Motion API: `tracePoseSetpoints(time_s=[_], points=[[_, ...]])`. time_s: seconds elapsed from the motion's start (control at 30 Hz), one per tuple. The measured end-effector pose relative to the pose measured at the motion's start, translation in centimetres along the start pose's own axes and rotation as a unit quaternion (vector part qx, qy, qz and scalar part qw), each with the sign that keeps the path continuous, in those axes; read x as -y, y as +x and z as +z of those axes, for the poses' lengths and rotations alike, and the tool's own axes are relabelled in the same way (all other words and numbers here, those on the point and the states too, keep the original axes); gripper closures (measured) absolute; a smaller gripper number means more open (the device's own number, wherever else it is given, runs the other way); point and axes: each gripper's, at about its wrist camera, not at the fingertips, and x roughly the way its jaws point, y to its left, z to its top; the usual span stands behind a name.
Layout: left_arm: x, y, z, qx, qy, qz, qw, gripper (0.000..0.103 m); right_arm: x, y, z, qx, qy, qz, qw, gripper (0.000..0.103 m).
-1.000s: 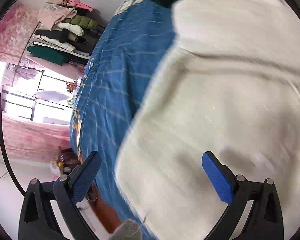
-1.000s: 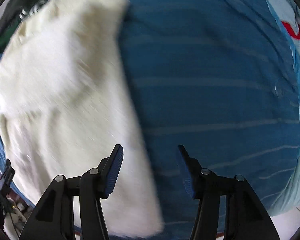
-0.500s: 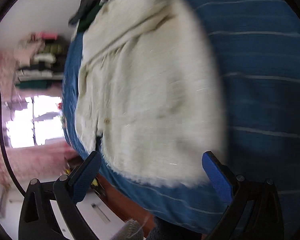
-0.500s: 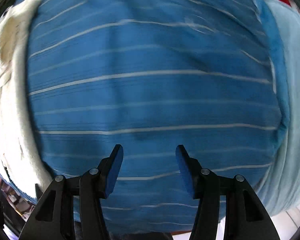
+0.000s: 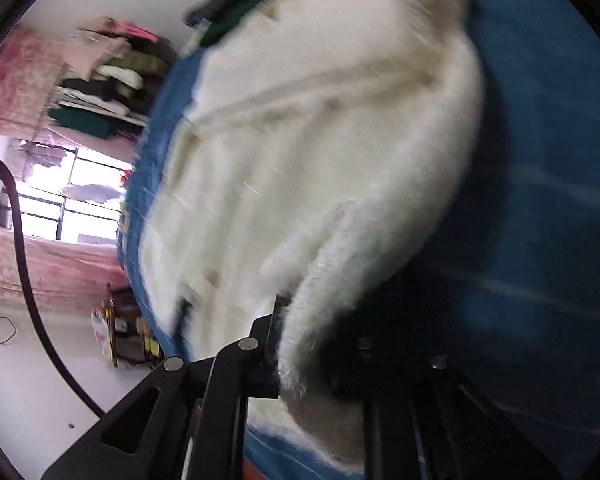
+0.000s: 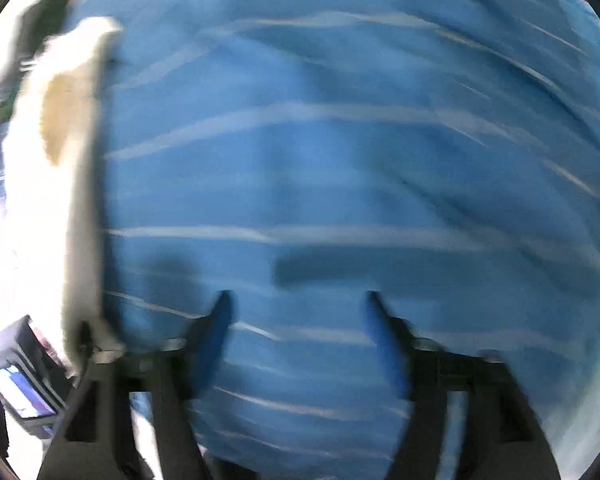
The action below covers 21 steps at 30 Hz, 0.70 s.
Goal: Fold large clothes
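Note:
A large fluffy cream garment (image 5: 320, 152) lies on a blue striped bedsheet (image 5: 548, 184). My left gripper (image 5: 320, 344) is shut on the garment's near corner, and the pinched cloth rises in a fold between the jaws. The right jaw is hidden in shadow behind the cloth. In the right wrist view the garment (image 6: 64, 152) shows only as a strip at the left edge. My right gripper (image 6: 300, 320) is open and empty, low over the bare blue sheet (image 6: 340, 160), apart from the garment. Both views are blurred.
Dark and green clothes (image 5: 236, 4) lie past the garment's far end. A rack of folded clothes (image 5: 108, 92) stands by a bright window (image 5: 72, 200) to the left. The bed's left edge drops to a white floor (image 5: 28, 392) with a small shelf (image 5: 124, 332).
My left gripper has closed on the garment's near corner; it was open half a second ago. My right gripper stays open and has moved lower over the bare sheet.

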Motion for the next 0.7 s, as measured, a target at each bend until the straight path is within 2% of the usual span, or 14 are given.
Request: tracePoseSetpoints(time_s=[0.1,0.23,0.33,0.4,0.43,0.47,0.5,0.53,0.6,0.7], points=[[-3.6,0.1,1.3,0.029,-0.014,-0.001,0.9995,0.094,-4.6,0.8,2.9,0.024,-0.041,0.103,0.994,0.016],[-7.1,1.0,2.4,0.029,-0.028,-0.027,0.9988,0.094,-12.2,1.3,8.0,0.039,-0.071,0.222,0.972,0.013],[-8.3,1.4,2.6,0.029,-0.031,-0.045,0.9981,0.094,-15.7,1.9,12.4,0.044,-0.062,0.263,0.962,0.012],[-8.9,1.6,2.5,0.026,-0.035,-0.064,0.997,0.094,-18.0,3.7,14.3,0.033,-0.056,0.254,0.965,0.012],[-8.7,1.3,2.3,0.026,-0.038,-0.072,0.9964,0.094,-19.5,4.9,14.8,0.026,-0.041,0.23,0.972,0.012],[-8.9,1.4,2.4,0.025,-0.037,-0.082,0.9956,0.094,-18.7,5.8,15.6,0.011,-0.027,0.223,0.974,0.016],[-8.5,0.7,2.1,0.025,-0.039,-0.089,0.9949,0.094,-18.9,6.6,16.0,0.001,-0.011,0.235,0.972,0.049],[-9.0,0.8,2.2,0.023,-0.043,-0.103,0.9935,0.094,-19.3,6.9,16.5,-0.002,0.006,0.238,0.971,0.065],[-10.3,1.0,2.3,0.021,-0.052,-0.13,0.9899,0.094,-20.9,6.7,16.3,0.002,0.016,0.214,0.977,0.075],[-14.8,2.0,2.3,0.012,-0.081,-0.188,0.9787,0.092,-24.3,3.5,15.4,0.027,0.009,0.195,0.98,0.078]])
